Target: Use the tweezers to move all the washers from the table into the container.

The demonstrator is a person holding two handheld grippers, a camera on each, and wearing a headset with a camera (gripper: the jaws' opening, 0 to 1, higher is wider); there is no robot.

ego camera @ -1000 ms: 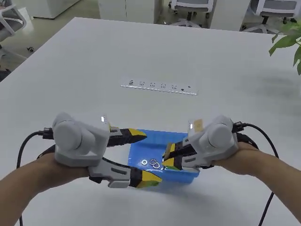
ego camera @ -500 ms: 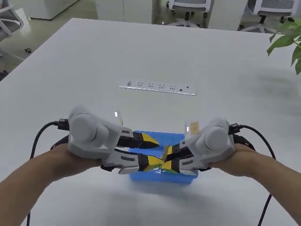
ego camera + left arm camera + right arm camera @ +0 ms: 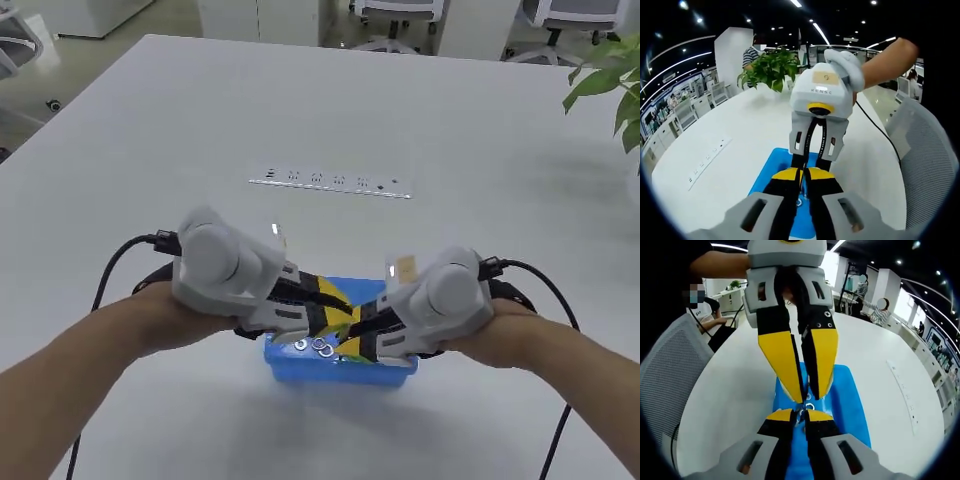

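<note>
Blue container (image 3: 340,374) is seen on the white table (image 3: 300,110), near the person's edge. A small cluster of washers (image 3: 318,346) lies inside the container, on its floor toward the near wall. No washer can be made out on the table around the container. Tweezers cannot be made out; a thin sliver may sit between the meeting tips, too small to tell.

Left gripper (image 3: 801,176) is held over the container's left half, jaws pressed together with a hairline gap. Right gripper (image 3: 800,416) is held over the container's right half, jaws likewise pressed together. What, if anything, is pinched cannot be told.

Key relation: both grippers are brought in from opposite ends of the container, roughly along its long side, tips facing and almost touching above its middle. Washers lie just below the tips, slightly to the near side. Neither gripper is judged nearer. Task is judged close to done or at a drop-off.
</note>
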